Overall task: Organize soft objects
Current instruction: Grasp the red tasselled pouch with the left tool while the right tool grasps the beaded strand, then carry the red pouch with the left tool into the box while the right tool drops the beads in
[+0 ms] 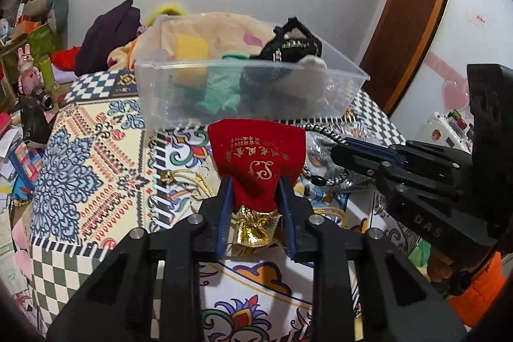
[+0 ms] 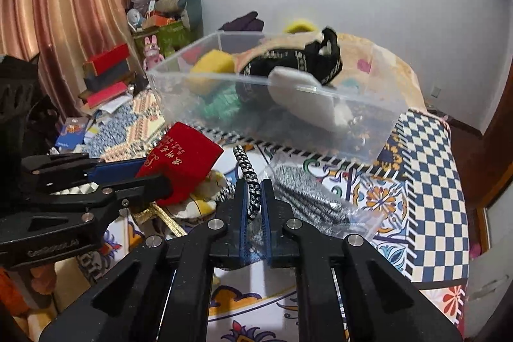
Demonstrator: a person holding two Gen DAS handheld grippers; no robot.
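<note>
My left gripper (image 1: 255, 185) is shut on a red velvet pouch (image 1: 258, 154) with gold trim and holds it just in front of a clear plastic bin (image 1: 250, 64). The pouch also shows in the right wrist view (image 2: 179, 162). My right gripper (image 2: 255, 186) is shut on a black-and-white braided cord (image 2: 248, 172) that lies beside a plastic packet of grey striped fabric (image 2: 307, 194). The bin (image 2: 352, 130) holds a yellow sponge (image 2: 211, 69), a green knit piece (image 2: 221, 104), a black strappy item (image 2: 301, 63) and a white soft item (image 2: 304, 98).
The bin stands on a patterned cloth over a table (image 1: 89, 156). A gold tassel cord (image 1: 189, 178) lies on the cloth left of the pouch. Cluttered shelves and books (image 2: 105, 79) are at the left. A wooden door (image 1: 413, 21) is at the right.
</note>
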